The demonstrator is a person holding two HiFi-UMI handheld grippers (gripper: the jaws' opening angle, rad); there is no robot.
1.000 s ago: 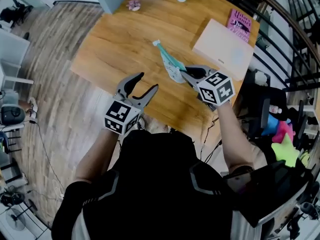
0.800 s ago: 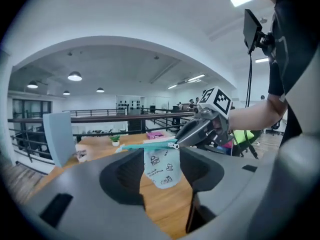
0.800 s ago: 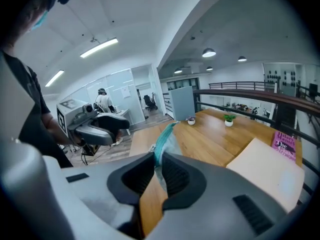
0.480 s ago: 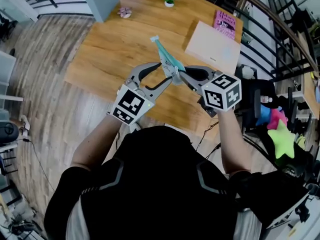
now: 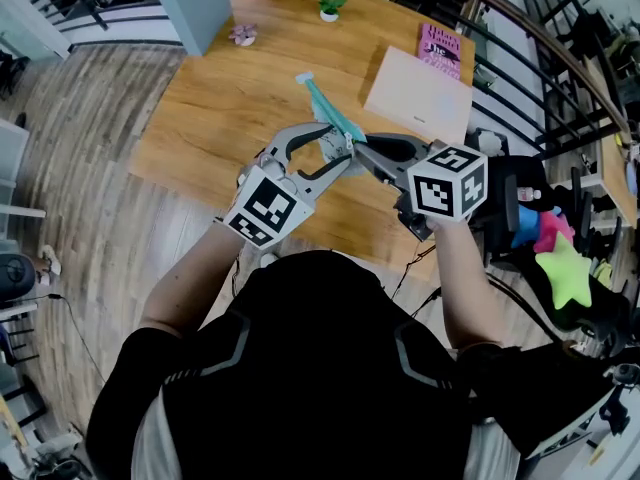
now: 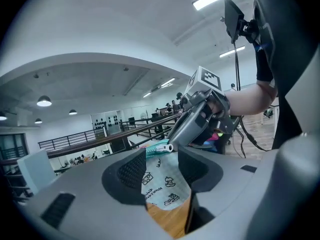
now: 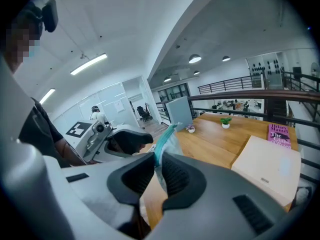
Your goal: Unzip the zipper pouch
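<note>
Person wears a black short-sleeved top point(image 5: 320, 378) with angular grey panels point(image 5: 228, 356) at both shoulders; sleeves point(image 5: 140, 393) end above the elbow. A black camera point(image 6: 233, 20) sits on a head mount. Left gripper point(image 5: 338, 145) and right gripper point(image 5: 362, 150) match: grey moulded shells, curved grey jaws, black ribbed pads point(image 6: 131, 170). Each carries a marker cube with white faces and black square patterns: left cube point(image 5: 265, 209) shows one face clearly, right cube point(image 5: 447, 182) shows two.
</note>
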